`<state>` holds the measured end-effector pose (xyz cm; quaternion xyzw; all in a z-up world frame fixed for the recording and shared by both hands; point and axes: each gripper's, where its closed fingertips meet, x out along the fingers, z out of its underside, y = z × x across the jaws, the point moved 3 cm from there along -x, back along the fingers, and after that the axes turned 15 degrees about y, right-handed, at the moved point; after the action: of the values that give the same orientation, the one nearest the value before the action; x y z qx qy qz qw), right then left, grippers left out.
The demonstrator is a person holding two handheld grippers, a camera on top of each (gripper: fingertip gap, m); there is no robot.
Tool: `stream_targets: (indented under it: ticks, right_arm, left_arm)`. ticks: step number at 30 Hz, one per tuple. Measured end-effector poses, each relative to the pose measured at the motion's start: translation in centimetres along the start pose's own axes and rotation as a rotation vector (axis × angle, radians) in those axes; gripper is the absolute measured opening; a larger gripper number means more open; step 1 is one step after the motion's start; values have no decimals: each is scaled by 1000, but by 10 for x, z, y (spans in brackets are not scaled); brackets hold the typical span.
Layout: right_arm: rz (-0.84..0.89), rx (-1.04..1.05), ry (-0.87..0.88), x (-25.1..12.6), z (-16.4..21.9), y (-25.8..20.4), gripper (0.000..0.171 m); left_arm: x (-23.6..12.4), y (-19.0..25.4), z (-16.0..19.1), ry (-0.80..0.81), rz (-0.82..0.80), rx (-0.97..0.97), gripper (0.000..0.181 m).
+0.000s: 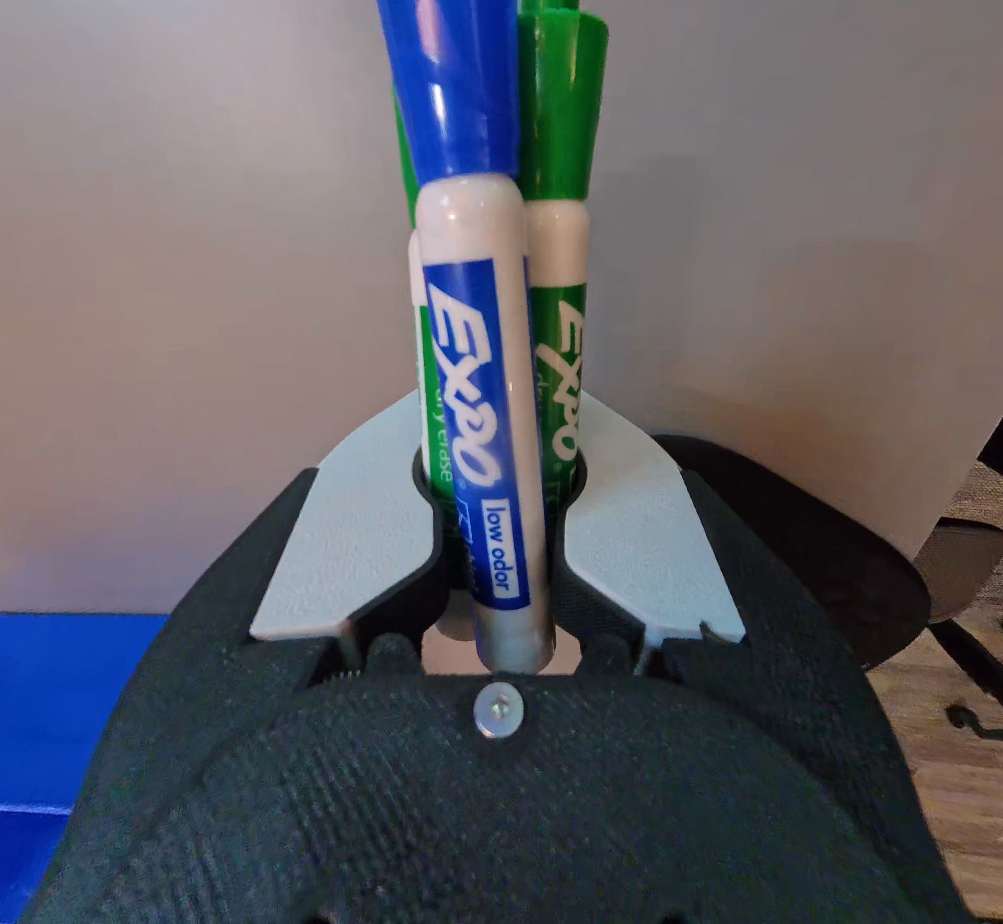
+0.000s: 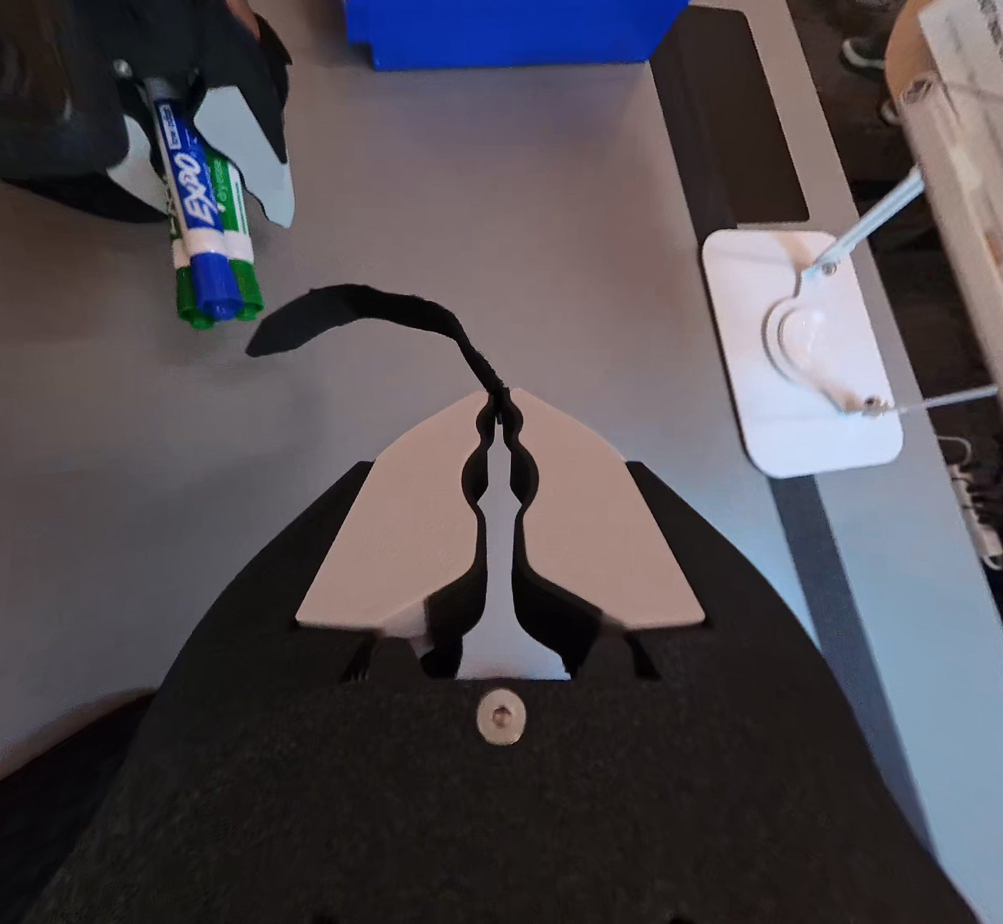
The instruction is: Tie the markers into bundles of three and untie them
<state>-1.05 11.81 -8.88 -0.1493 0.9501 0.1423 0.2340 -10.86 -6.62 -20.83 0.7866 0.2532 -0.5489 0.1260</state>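
Black textured claw (image 2: 498, 398) bodies, pale wavy-edged fingers (image 1: 353, 534), silver centre screw (image 1: 498, 728)

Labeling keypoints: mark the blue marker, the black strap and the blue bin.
blue marker (image 1: 472, 366): left wrist view, on its labelled barrel.
black strap (image 2: 374, 309): right wrist view, mid-length of the free part.
blue bin (image 2: 510, 2): right wrist view, on its front wall.
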Motion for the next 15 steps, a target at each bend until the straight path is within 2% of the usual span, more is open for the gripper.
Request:
stream_targets:
  ticks: [6,15]
  right_arm:
    - [93,44,61,-23,44,-21,2]
    - [246,229,9,-23,73,-19,2]
  left_arm:
    - [-2,-8,-18,13,6,10,43]
    - [9,-20,-29,8,49,-48,43]
